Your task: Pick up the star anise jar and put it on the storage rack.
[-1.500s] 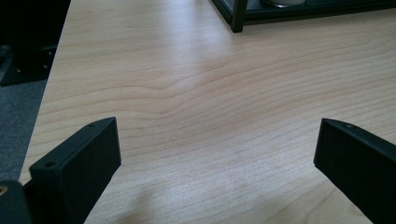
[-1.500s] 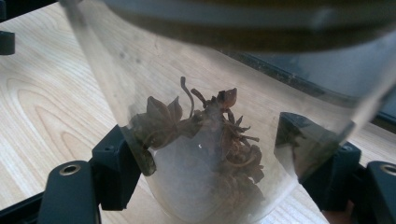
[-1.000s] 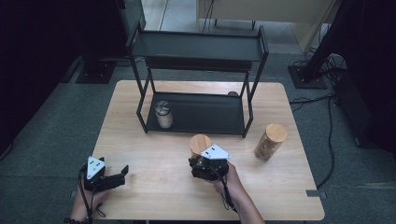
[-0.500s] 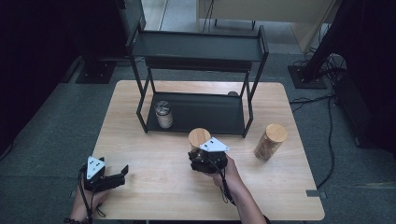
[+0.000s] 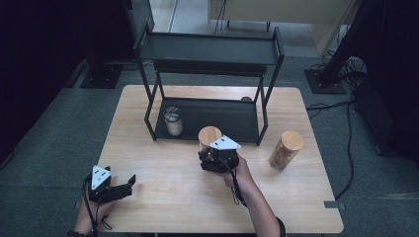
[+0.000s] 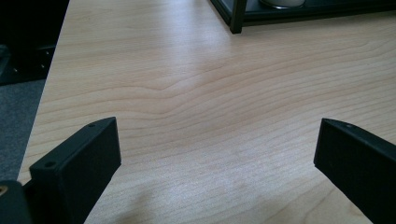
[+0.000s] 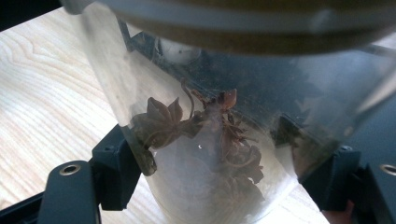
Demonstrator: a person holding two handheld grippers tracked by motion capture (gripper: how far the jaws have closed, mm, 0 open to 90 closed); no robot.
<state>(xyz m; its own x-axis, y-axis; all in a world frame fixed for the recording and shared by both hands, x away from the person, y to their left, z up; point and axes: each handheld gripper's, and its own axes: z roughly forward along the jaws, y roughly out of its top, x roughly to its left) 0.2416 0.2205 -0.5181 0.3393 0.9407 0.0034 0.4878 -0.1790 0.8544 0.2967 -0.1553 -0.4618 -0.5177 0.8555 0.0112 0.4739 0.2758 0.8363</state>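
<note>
Two grippers: the right gripper (image 5: 211,150) carries the work; the left gripper (image 5: 129,183) idles at the near left corner of the table (image 5: 163,197).
Right gripper state: jaws clamped on the star anise jar (image 7: 205,140), one pad on each flank of the glass, low on its body.
Left gripper state: jaws spread wide, nothing between them, bare wood ahead in the left gripper view.
Held jar, place: directly ahead of the right gripper, seemingly lifted just clear of the table, wooden lid (image 5: 210,135) on top.
Held jar, long axis: roughly upright, tilted a little; the jaws cross it from the near side.
Rack, direction from tool: the black two-tier rack (image 5: 207,49) stands just beyond the held jar, straight ahead of the right gripper and slightly to its left.
Lower shelf: its front edge (image 5: 217,140) is right behind the jar; a small jar (image 5: 173,121) sits at the shelf's left end, so the open space lies ahead and to the right of that.
Other jar: a second wood-lidded jar (image 5: 284,150) stands on the table to the right of the right gripper, well apart.
Nearer hand: the right one, by far; the left is well off to the near left.
Judgement: the likely move is forward onto the lower shelf, which needs the jar's lid to pass under the upper tier.
</note>
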